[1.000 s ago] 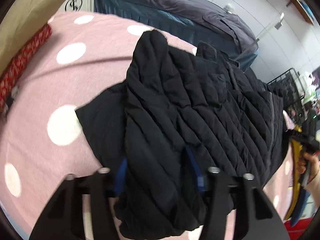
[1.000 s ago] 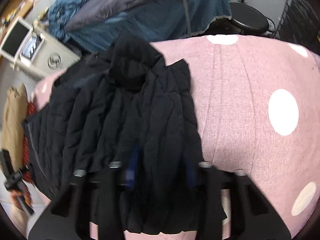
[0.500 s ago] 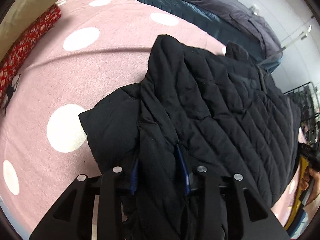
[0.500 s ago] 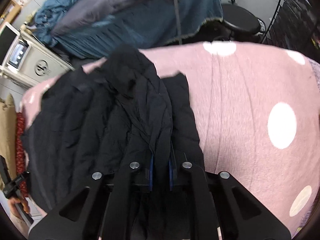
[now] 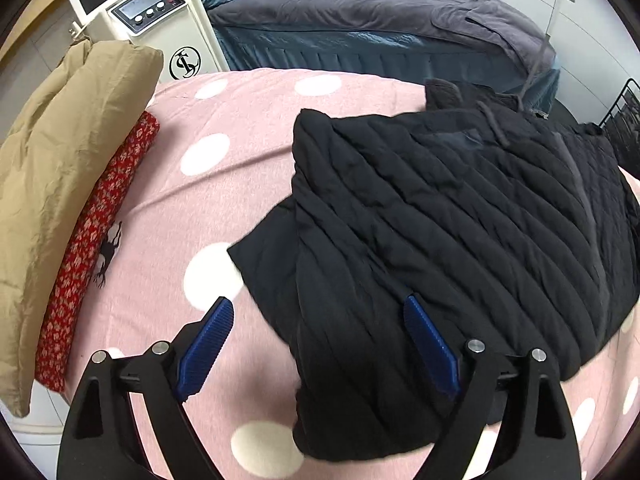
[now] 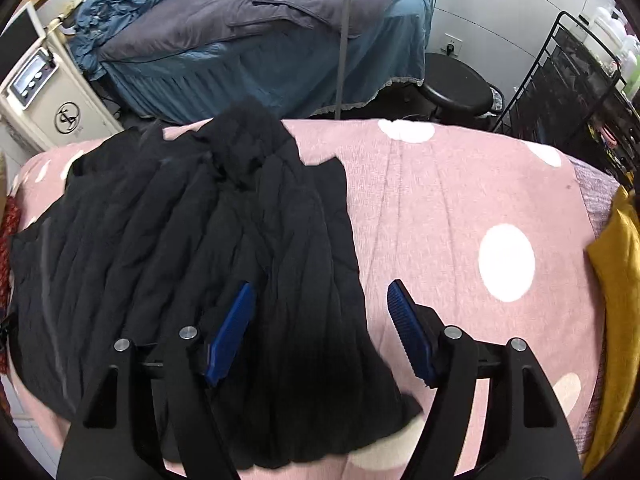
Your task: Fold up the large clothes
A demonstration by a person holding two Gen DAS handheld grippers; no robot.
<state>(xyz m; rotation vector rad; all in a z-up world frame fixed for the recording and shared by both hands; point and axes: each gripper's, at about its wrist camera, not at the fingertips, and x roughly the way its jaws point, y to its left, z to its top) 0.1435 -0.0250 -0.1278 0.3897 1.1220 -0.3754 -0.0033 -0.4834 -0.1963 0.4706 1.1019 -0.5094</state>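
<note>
The left gripper [image 5: 316, 312], jaws just opened wide, is being held above the black jacket [image 5: 440, 216], nothing clamped. The right gripper [image 6: 320, 300] is likewise being held apart, the jacket's edge lying loose between its fingers, spreading toward ten o'clock over the pink spotted blanket [image 6: 460, 200].

A pink dotted bed [image 5: 248, 184] carries a black quilted jacket [image 5: 440, 216].
</note>
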